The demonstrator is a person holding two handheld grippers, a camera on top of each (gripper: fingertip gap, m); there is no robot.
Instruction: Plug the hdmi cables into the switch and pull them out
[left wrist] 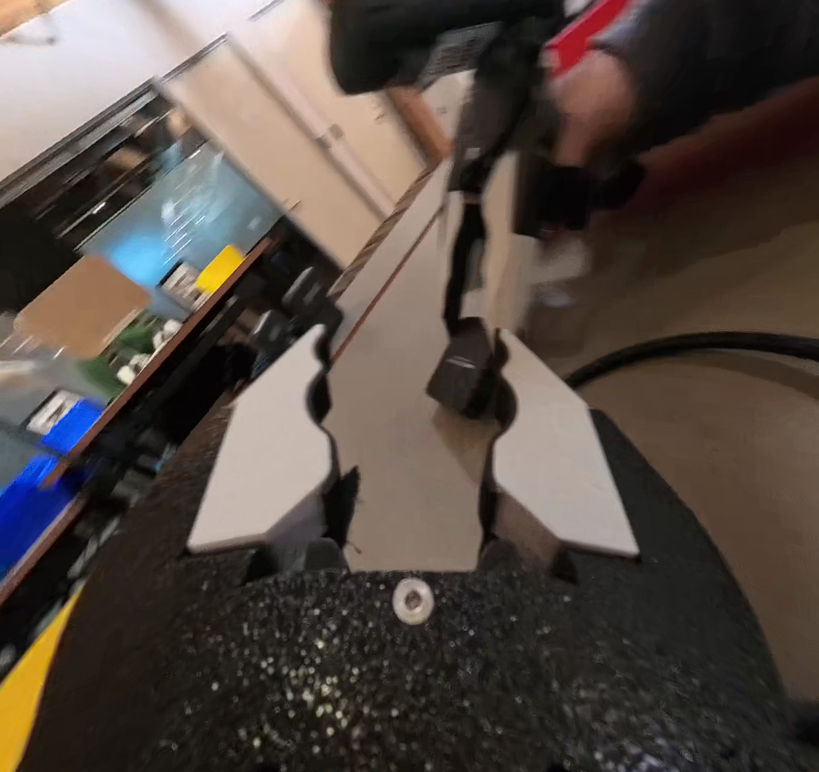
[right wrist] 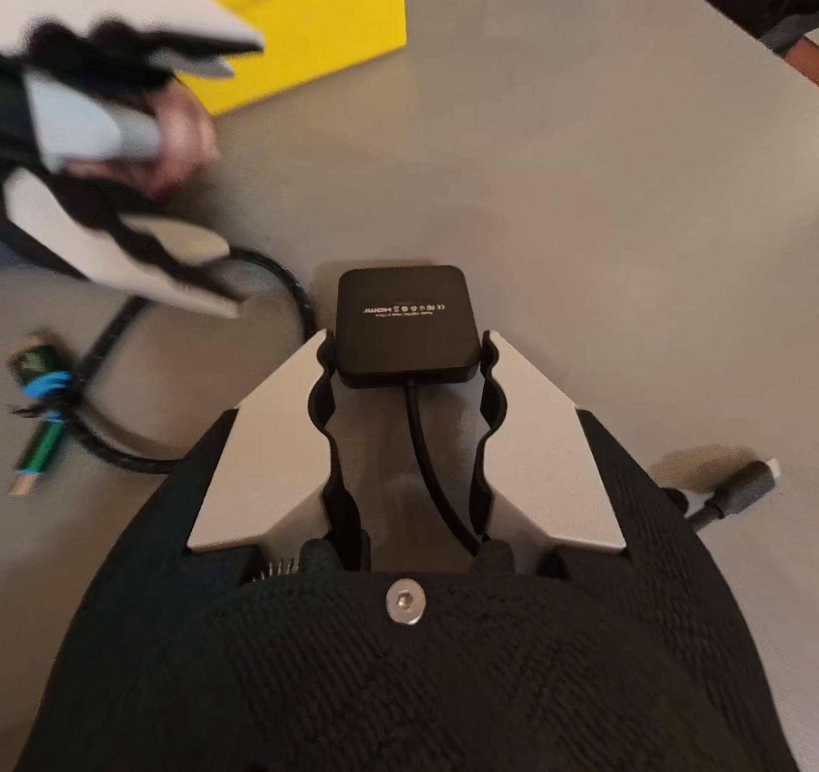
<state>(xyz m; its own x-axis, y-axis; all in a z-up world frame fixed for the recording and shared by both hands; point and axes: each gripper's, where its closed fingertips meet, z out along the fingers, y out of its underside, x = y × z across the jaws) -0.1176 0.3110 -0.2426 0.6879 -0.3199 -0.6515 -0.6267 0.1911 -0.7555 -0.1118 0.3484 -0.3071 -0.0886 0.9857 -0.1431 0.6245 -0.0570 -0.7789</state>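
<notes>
The black square HDMI switch lies on the grey table, its short black lead running back between my right fingers. My right gripper is shut on the switch's near half, a finger on each side. My left gripper hovers blurred at upper left of the right wrist view, open and empty, above a black HDMI cable. In the left wrist view my left gripper is open, and the switch sits just off its right fingertip.
A green HDMI plug with a blue tie lies at the left. A grey plug lies at the right. A yellow box stands behind. A black cable curves across the table. A person stands beyond the table.
</notes>
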